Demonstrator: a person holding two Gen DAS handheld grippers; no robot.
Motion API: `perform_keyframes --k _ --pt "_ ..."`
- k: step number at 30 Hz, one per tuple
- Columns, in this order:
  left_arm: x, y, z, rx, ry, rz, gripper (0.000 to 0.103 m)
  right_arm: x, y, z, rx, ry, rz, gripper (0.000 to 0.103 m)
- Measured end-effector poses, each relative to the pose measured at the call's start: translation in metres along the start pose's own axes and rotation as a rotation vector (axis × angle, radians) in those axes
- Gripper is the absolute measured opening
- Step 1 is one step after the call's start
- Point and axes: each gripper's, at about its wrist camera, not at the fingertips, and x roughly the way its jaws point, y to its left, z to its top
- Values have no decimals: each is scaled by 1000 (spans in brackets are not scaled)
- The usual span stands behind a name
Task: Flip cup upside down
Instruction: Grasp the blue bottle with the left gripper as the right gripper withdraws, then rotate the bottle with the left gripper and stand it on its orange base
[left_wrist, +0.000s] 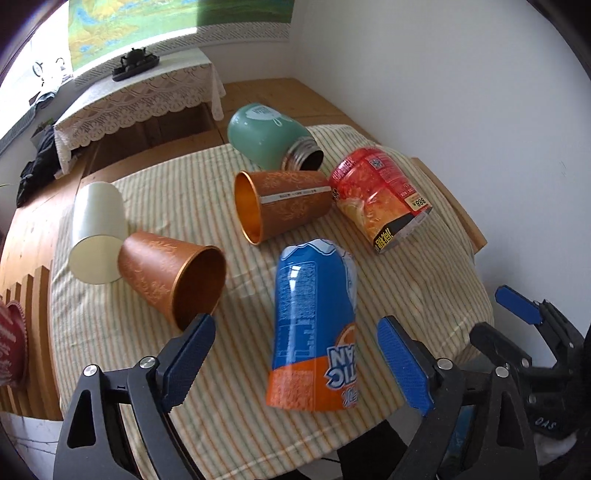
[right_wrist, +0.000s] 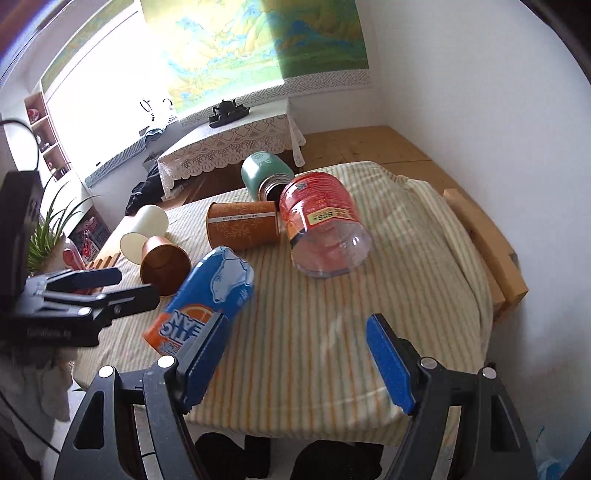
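Both wrist cams near table edge, facing wall; share striped cloth (left_wrist: 332, 424) w/ cups.

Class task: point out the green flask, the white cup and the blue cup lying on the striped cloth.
green flask (left_wrist: 258, 136), left wrist view, on its green side wall
white cup (left_wrist: 96, 218), left wrist view, on its side wall
blue cup (left_wrist: 308, 314), left wrist view, on its printed label
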Motion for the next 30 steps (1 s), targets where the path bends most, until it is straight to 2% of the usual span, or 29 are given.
perform_keyframes --k 4,8,10,12,15,19,22,26,30 --pt "37 -14 20 44 107 14 90 -7 -21 -11 32 -12 1 73" --pt "67 -20 32 58 174 37 89 -14 -31 -20 17 -55 -28 73" --pt "80 -21 35 52 207 37 84 -17 -32 -22 13 -66 -30 73" --pt "92 -23 37 50 237 39 75 -20 -33 -23 16 -74 -24 73" --pt "103 -26 38 62 248 49 71 -22 -34 -22 18 -85 -27 73" --pt "105 -23 40 46 219 42 71 -21 -37 -22 27 -80 -27 73" --pt "91 -15 37 28 176 26 70 -17 -36 -22 28 -71 -21 73" --pt "61 -16 30 23 60 42 70 -12 -32 -22 24 -67 -15 73" --pt "25 -10 14 -20 -109 52 70 -8 -25 -20 9 -71 -11 73"
